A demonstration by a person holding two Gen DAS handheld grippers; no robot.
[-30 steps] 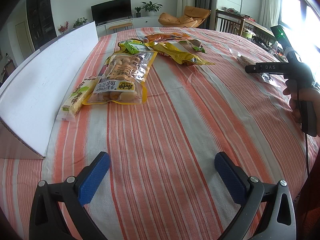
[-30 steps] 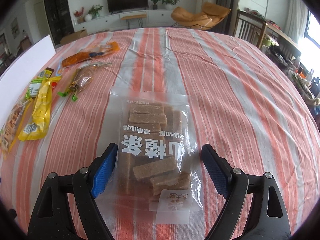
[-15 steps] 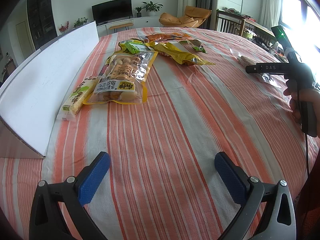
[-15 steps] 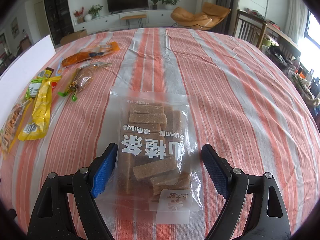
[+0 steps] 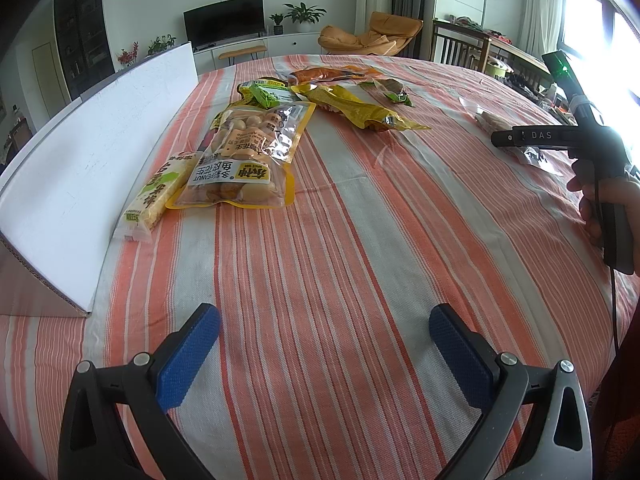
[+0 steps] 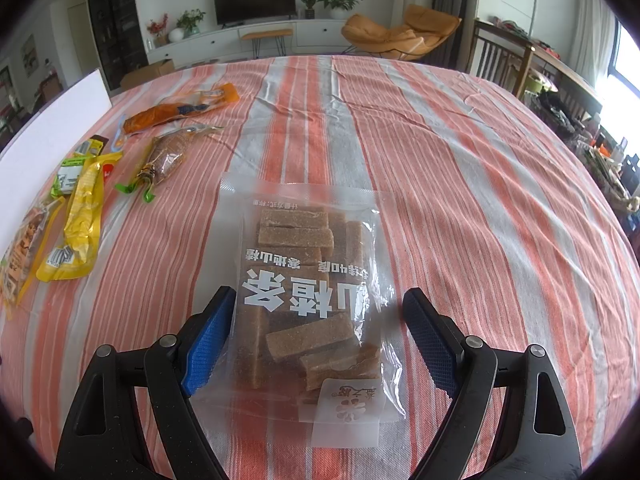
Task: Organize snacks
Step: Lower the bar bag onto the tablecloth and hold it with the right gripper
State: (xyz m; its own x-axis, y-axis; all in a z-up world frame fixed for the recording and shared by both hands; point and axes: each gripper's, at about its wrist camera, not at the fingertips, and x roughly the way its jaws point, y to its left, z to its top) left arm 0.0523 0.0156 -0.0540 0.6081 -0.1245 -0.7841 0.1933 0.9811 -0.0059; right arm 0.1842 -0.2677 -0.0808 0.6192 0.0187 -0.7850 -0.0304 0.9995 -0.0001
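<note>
A clear bag of brown hawthorn bars [image 6: 308, 292] lies flat on the striped cloth between the blue pads of my right gripper [image 6: 320, 340], which is open and straddles the bag's near half. My left gripper [image 5: 324, 344] is open over bare cloth. Ahead of it lie a peanut pouch [image 5: 248, 156], a white and green bar pack [image 5: 156, 196], a yellow pack [image 5: 360, 110], a green pack [image 5: 264, 94] and an orange pack [image 5: 328, 74]. In the left wrist view the right gripper's handle [image 5: 596, 148] sits in a hand at the right.
A white box wall [image 5: 92, 152] runs along the left side of the table. A brown snack with green ends [image 6: 164, 160], an orange pack [image 6: 180, 110] and a yellow pack [image 6: 82, 216] lie left of the right gripper. Chairs and a cluttered table stand beyond the right edge.
</note>
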